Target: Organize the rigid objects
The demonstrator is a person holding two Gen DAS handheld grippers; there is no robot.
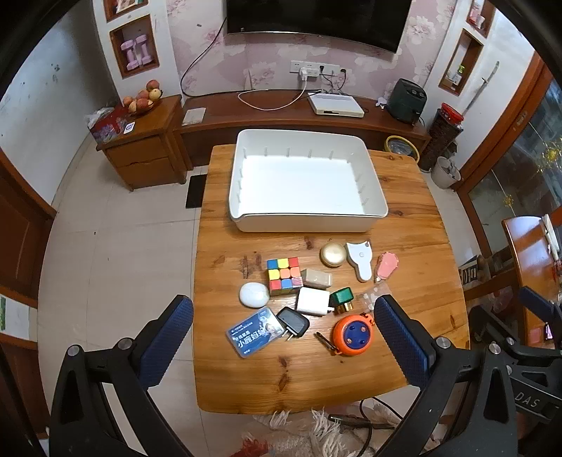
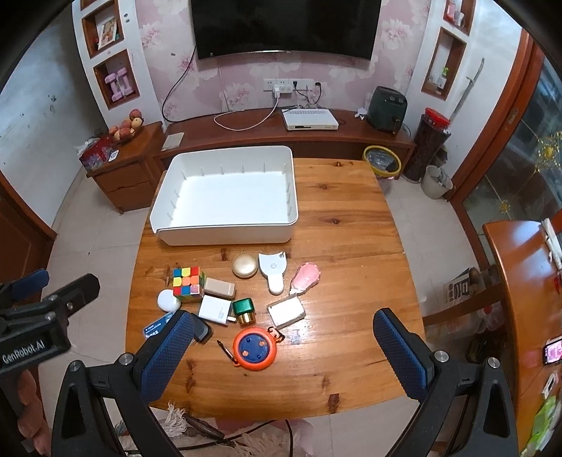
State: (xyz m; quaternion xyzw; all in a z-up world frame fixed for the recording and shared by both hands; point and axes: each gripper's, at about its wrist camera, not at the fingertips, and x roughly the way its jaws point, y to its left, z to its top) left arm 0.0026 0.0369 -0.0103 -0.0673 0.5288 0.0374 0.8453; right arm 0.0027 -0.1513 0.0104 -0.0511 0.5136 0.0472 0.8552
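White bin [image 1: 242, 225] empty, multicoloured cube [image 1: 283, 276] nearby

Wall television [image 2: 286, 26], fruit bowl [image 1: 140, 100], possibly an air fryer [image 2: 386, 109].

- Your left wrist camera looks forward and down from above the near edge of the tabletop [image 1: 404, 218], toward the wall-mounted TV [image 1: 316, 21].
- Your right wrist camera sits further right, facing the same way from a similar height.
- Both views share the white bin [image 1: 305, 225], the Rubik's cube [image 2: 188, 283] and the clutter around it.
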